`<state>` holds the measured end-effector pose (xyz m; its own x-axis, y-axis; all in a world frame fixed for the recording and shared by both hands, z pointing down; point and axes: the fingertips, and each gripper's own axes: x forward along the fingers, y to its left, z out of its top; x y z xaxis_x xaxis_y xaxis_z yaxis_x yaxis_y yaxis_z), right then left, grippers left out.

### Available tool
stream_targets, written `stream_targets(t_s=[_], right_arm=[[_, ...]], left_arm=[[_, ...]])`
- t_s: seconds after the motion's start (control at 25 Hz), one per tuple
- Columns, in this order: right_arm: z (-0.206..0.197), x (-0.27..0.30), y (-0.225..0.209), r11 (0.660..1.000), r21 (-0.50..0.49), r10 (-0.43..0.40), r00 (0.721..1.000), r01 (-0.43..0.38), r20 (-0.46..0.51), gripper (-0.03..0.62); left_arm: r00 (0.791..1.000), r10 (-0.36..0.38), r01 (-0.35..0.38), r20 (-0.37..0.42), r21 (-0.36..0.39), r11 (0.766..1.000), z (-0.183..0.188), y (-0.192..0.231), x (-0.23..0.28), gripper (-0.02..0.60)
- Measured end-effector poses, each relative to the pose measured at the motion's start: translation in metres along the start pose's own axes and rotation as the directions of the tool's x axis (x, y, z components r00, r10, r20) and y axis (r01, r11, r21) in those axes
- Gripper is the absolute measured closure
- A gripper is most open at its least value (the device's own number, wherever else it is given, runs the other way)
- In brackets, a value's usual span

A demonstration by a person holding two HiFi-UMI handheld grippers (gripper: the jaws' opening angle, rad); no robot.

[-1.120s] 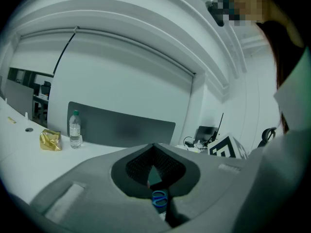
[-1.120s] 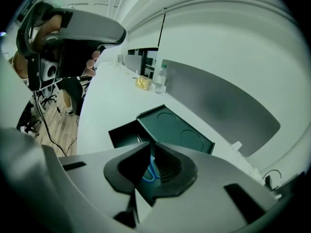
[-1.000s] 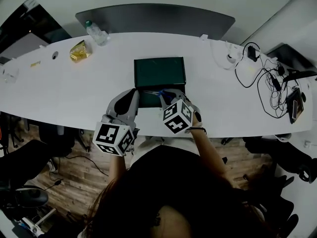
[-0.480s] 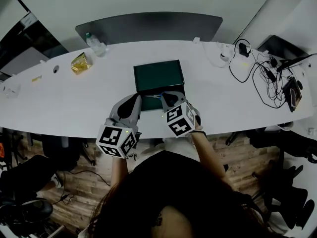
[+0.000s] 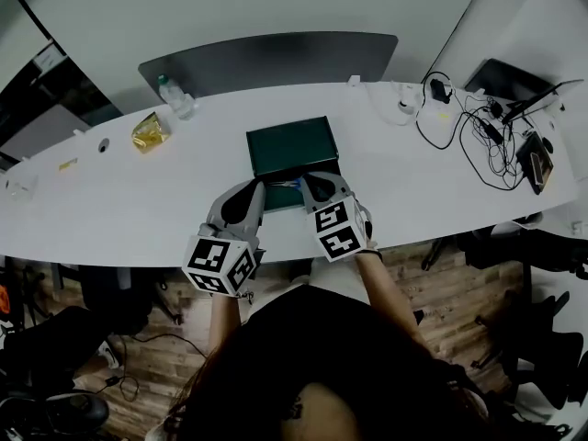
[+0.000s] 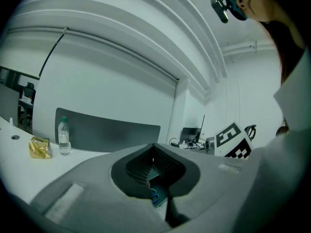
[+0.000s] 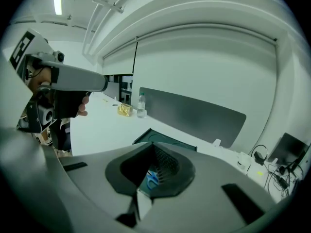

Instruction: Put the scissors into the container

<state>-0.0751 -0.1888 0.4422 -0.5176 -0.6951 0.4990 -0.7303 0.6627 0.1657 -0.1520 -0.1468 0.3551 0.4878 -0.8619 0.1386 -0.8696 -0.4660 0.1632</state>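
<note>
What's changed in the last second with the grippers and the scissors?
The right gripper has shut its jaws on nothing and turned a little. The scissors lie beyond its tips in the container. The left gripper stays beside it, shut and empty. The container, bottle and snack packet have not moved.

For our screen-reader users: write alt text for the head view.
A person holds a left gripper and a right gripper at a dark green container on a long white table; a water bottle and cables sit farther back.
</note>
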Motion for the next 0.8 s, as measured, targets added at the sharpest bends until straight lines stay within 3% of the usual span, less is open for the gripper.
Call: stream_targets(t_s=[0.52, 0.8], right_arm=[[0.025, -0.039, -0.011, 0.997, 0.042, -0.071, 0.988, 0.066, 0.137, 0.585], [0.027, -0.066, -0.011, 0.997, 0.010, -0.082, 0.979, 0.081, 0.184, 0.585]], left_arm=[[0.999, -0.009, 0.008, 0.031, 0.020, 1.000, 0.009, -0.020, 0.001, 0.571], [0.999, 0.000, -0.001, 0.035, 0.027, 1.000, 0.009, -0.041, -0.007, 0.571]])
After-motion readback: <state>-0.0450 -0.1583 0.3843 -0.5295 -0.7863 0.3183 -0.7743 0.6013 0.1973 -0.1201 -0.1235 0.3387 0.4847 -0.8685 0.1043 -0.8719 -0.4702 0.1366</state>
